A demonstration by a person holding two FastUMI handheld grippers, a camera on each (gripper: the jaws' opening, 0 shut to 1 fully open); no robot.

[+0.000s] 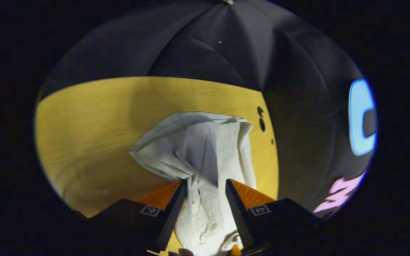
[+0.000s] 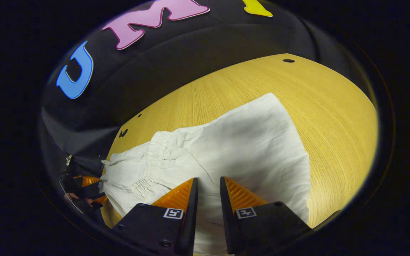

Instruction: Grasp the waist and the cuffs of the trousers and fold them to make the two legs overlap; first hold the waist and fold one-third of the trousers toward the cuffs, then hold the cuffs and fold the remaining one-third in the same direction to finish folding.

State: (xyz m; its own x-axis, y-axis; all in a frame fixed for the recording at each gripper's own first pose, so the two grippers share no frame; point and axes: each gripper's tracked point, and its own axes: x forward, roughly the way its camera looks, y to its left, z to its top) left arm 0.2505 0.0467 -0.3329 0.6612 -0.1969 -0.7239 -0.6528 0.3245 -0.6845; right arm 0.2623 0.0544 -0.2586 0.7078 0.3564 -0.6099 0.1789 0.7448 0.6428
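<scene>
The white trousers (image 1: 198, 142) lie bunched on the wooden table (image 1: 84, 124). In the left gripper view a gathered strip of the cloth runs back between the fingers of my left gripper (image 1: 204, 182), which is shut on it. In the right gripper view the trousers (image 2: 255, 142) spread flat to the right, with the puckered elastic waistband (image 2: 153, 156) at the left. My right gripper (image 2: 208, 179) is shut on the near edge of the cloth, its fingers close together. Farther off at the left, the left gripper (image 2: 85, 188) holds the cloth's end by the table edge.
The table (image 2: 333, 106) has small dark holes (image 1: 261, 119) near one edge and another hole (image 2: 288, 60) at the far side. Black booth cloth hangs behind the table. Bare wood lies to the left of the trousers in the left gripper view.
</scene>
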